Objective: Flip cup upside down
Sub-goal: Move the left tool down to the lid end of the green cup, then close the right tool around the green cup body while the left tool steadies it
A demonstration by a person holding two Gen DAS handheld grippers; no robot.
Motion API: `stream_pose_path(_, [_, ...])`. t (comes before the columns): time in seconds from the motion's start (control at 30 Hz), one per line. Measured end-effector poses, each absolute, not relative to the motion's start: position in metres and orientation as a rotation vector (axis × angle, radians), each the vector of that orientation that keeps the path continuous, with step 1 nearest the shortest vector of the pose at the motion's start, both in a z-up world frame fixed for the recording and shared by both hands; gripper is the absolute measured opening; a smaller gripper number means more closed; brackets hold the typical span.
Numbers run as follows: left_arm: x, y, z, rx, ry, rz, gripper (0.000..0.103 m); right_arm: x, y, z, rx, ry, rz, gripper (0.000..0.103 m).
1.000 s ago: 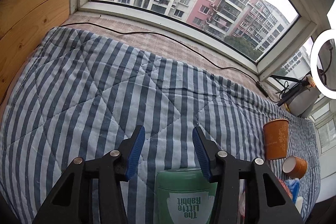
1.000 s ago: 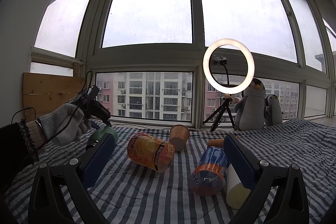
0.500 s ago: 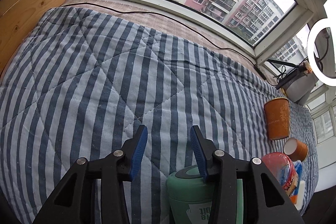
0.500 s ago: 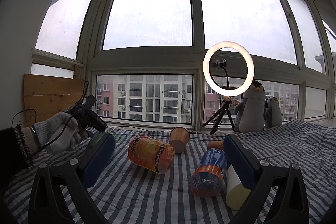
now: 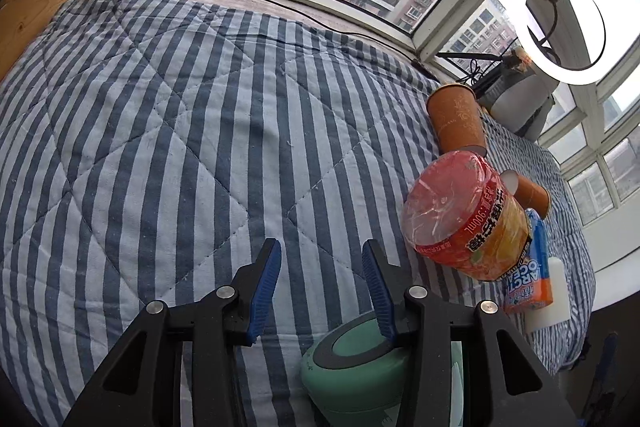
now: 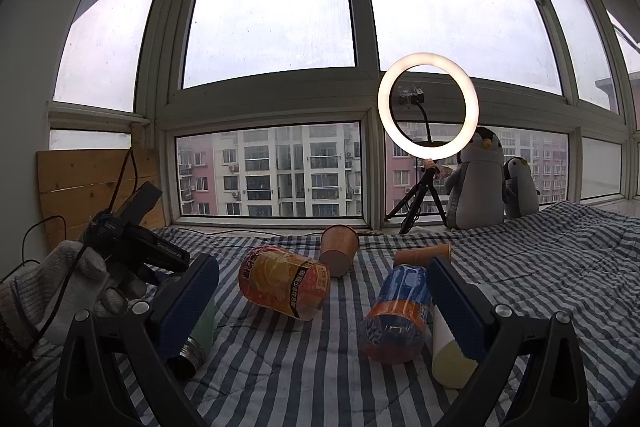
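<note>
Left wrist view: your left gripper [image 5: 320, 277] hangs over a blue-and-white striped quilt [image 5: 168, 131], its blue-padded fingers spread with nothing between them. The green cup [image 5: 352, 367] sits just under and behind the right-hand finger, its dark-ringed end facing the camera; you cannot tell from here whether the finger touches it. To the right lies an orange-labelled jar [image 5: 468, 219] with a red end, an orange paper cup [image 5: 456, 119] beyond it, a second small paper cup [image 5: 530, 193], and a blue-and-orange bottle [image 5: 528, 275] beside a white bottle [image 5: 554, 295].

From the right wrist view, your right gripper [image 6: 320, 301] is open wide and holds nothing. The green cup [image 6: 200, 323] lies tilted on the quilt [image 6: 540, 267], threaded metal mouth toward the camera, largely hidden behind the gripper's left finger. Your gloved left hand [image 6: 76, 283] holds its tool just beside the cup's far end. The jar [image 6: 284, 281] and blue-and-orange bottle [image 6: 396, 315] lie between the fingers' line of sight; a ring light [image 6: 428, 107] and two plush penguins [image 6: 480, 183] stand at the window.
</note>
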State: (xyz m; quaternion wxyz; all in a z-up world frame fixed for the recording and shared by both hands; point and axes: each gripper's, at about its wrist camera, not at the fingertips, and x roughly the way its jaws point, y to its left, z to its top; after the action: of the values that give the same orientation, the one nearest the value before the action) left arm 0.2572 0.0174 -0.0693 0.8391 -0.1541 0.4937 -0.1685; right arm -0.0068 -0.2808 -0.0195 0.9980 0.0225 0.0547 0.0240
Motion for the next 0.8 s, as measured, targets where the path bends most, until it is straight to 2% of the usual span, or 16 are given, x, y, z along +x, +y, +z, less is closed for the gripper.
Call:
stream_pose_path(0.3, [0.221,-0.024,-0.052,-0.282,1.016,-0.434,0.046,0.031,-0.266,-0.015,0.004,0.396,0.238,0.102])
stream_pose_path(0.43, [0.196,-0.008,-0.024,-0.246,0.939,-0.391,0.067,0.049,-0.251,-0.01,-0.02,0.503,0.327,0.102])
stream_pose_path(0.5, [0.181,0.011,-0.012,-0.262,0.914,-0.383,0.072,0.061,-0.243,-0.009,-0.03,0.566,0.369,0.102])
stream_pose_path(0.63, [0.145,0.046,-0.004,-0.264,0.89,-0.361,0.074,0.084,-0.222,-0.014,-0.048,0.666,0.416,0.102])
stream_pose_path(0.7, [0.125,0.058,-0.008,-0.258,0.892,-0.369,0.078,0.095,-0.21,-0.018,-0.066,0.721,0.44,0.102])
stream_pose_path(0.8, [0.106,0.069,-0.021,-0.281,0.92,-0.411,0.078,0.11,-0.2,-0.024,-0.043,0.785,0.447,0.102])
